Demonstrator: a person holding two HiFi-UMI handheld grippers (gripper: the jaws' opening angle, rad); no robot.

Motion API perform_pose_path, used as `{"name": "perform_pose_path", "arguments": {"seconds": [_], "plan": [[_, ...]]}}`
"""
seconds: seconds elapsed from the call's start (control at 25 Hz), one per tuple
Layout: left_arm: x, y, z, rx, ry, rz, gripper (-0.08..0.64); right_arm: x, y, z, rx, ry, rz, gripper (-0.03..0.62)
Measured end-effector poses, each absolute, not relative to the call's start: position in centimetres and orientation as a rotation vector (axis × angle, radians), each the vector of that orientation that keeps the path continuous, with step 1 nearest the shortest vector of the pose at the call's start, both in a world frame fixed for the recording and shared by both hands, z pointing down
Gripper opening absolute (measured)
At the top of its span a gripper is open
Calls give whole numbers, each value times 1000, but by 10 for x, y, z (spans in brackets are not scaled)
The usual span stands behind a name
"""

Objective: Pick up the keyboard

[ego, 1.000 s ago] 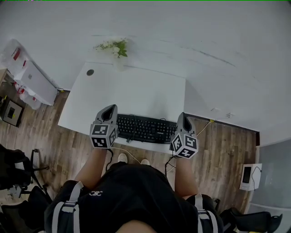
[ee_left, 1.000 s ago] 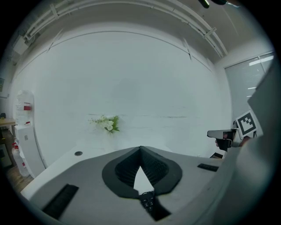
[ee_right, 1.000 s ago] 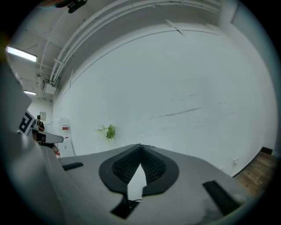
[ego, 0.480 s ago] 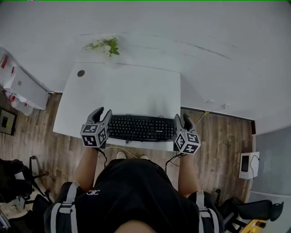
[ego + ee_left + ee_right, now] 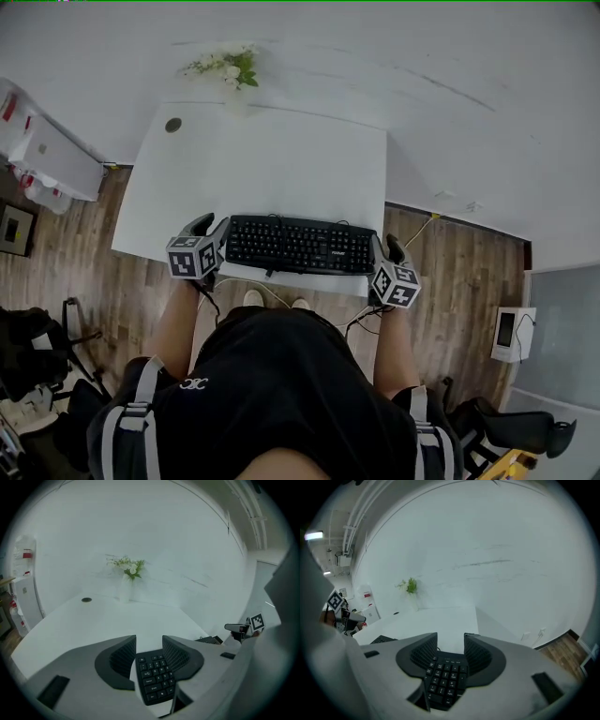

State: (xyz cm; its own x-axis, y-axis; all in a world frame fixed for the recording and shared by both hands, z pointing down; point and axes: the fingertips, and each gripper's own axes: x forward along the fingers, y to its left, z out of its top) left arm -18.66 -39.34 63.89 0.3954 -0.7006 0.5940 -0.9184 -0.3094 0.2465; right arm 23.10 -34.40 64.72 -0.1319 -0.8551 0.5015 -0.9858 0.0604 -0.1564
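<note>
The left gripper [image 5: 212, 225] is opening its jaws around the left end of the black keyboard [image 5: 300, 246]. The right gripper [image 5: 386, 246] is opening its jaws around the right end. The keyboard's white logo [image 5: 335, 251] is unreadable.

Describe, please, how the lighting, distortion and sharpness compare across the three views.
Head view: dim, even light with no hard shadows; the wide lens bends the table, while the keyboard looks crisp. Left gripper view: strong fisheye with a black border; the white flowers wash into the pale wall. Right gripper view: same fisheye; a ceiling lamp glares at upper left.
</note>
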Motion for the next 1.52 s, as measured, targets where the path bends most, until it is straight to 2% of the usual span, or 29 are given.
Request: {"name": "perform_pose_path", "arguments": {"seconds": [0.56,1.04,1.52], "plan": [[-192,-372,732,1943,-1216,657,190,244,-323,733,1785,-1908,877,186],[-183,-363,762,1869,-1119,681,192,242,-324,762,1712,-1901,972,189],[-178,-369,767,1825,-1026,527,164,243,-331,765,1647,-1953,1044,195]]}}
